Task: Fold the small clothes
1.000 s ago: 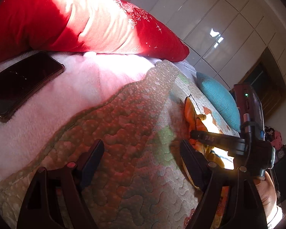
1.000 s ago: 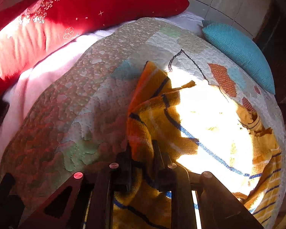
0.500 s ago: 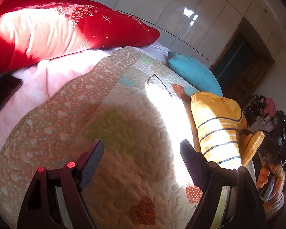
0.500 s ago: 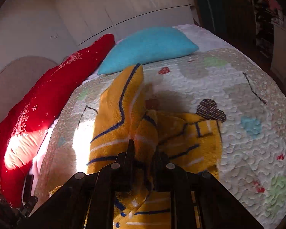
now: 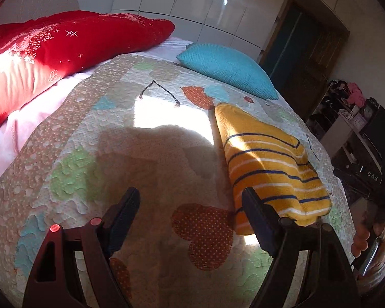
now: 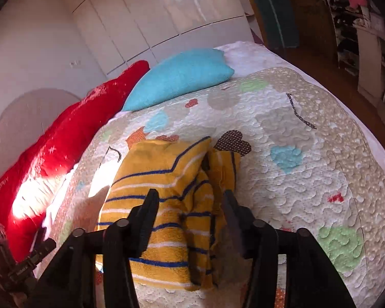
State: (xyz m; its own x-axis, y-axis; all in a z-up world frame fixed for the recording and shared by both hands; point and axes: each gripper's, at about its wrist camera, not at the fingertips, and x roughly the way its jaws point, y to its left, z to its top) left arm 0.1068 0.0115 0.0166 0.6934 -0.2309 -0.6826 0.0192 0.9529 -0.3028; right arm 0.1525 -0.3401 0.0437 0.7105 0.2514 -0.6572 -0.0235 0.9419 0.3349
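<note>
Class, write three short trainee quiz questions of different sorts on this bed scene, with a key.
1. True or false: the right gripper is shut on the yellow striped knit garment.
2. Multiple choice: the garment lies on the A) red embroidered pillow B) pastel patchwork quilt C) teal knitted cushion.
3. Fill in: the left gripper is ____ and holds nothing.

Key: 1 false, its fingers stand apart above the folded garment; 2 B; 3 open.
</note>
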